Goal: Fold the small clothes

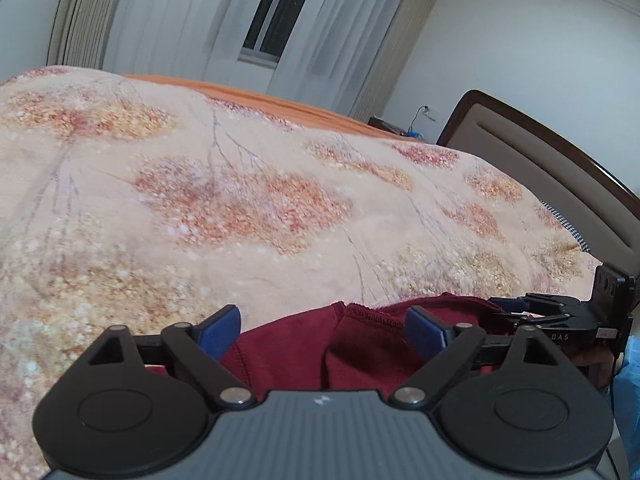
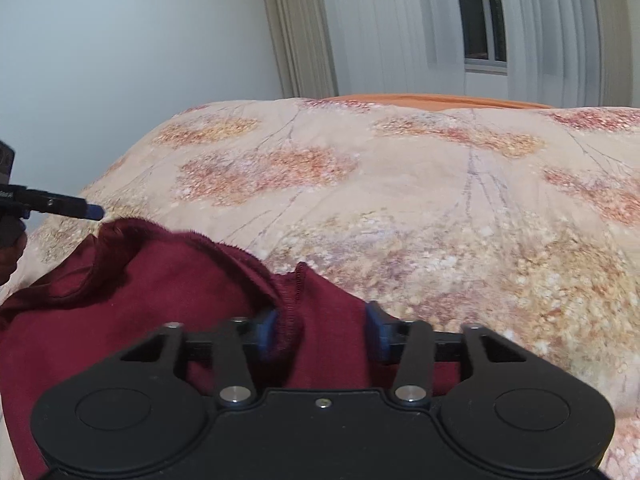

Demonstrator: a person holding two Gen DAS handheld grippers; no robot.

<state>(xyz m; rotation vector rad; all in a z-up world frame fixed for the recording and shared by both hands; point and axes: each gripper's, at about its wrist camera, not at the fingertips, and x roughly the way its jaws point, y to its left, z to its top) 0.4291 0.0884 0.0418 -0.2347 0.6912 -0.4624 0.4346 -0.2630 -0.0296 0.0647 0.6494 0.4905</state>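
A dark red garment (image 2: 140,300) lies rumpled on the floral bedspread (image 2: 440,200). Left gripper (image 1: 322,330) and right gripper (image 2: 322,330) both hover over its far hem, fingers spread, pinching nothing. A fold looks just laid down; next comes smoothing or regripping

The left gripper (image 1: 322,330) had a ribbed grey housing with a small white mark at its centre, flanked by two round black discs. Black linkage arms with silver pivot screws carried blue pads (image 1: 426,330). The right gripper (image 2: 322,330) was black throughout, with one brass-coloured screw at its 12 o'clock edge and the same discs, links and blue pads. Seen from the left wrist, its side bore white lettering, possibly "DAS". A light blue sleeve (image 1: 630,384) showed at 4 o'clock.
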